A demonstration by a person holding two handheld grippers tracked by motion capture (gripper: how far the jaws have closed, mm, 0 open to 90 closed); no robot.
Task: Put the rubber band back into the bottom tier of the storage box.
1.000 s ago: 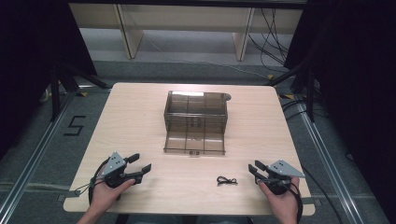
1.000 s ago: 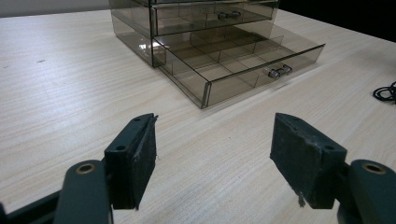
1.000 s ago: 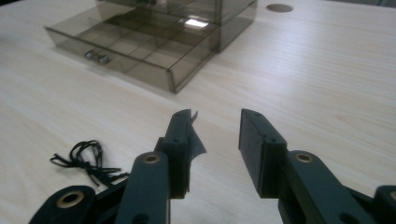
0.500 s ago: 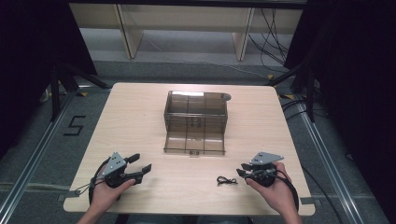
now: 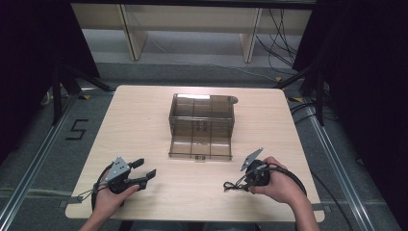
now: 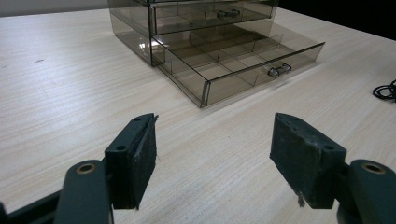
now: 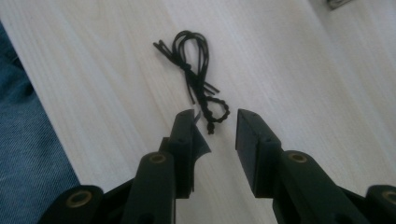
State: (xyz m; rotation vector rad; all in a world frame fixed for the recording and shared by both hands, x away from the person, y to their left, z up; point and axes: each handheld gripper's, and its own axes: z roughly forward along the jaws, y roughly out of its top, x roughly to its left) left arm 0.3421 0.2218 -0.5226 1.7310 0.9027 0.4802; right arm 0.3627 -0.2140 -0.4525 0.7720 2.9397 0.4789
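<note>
The step in hand looks like the pickup of the cord (image 7: 196, 79), a small black knotted loop that lies flat on the counter (image 5: 144, 125). It lies in front of the drawer box (image 5: 202, 126), toward the person and a little to the right of the open drawer.

The right tongs (image 7: 215, 122) point down at the cord and their jaws have just been closing; they now stand partly apart. In the right gripper view the near end of the cord, with its small beaded ring, lies between the two tips, but the pads do not press on it, so nothing is pinched yet. In the high view the right tongs (image 5: 235, 185) are at the cord, well in front of the box.

The left tongs (image 6: 215, 149) are spread wide and empty. They rest on the counter to the left of the box and face its open bottom drawer (image 6: 243, 60), well apart from it.

I judge that the next move calls for lowering the right tips to the counter on both sides of the cord and then closing fully. The cord is thin and lies flat, so the pads must nearly touch the wood or they will close over it. After that, the open drawer with its small compartments seems the likely place to put it.

For writing: a figure "5" (image 5: 77, 129) is marked on the floor to the left of the counter. I can read no brand or label on the box, the cord or the tongs.
</note>
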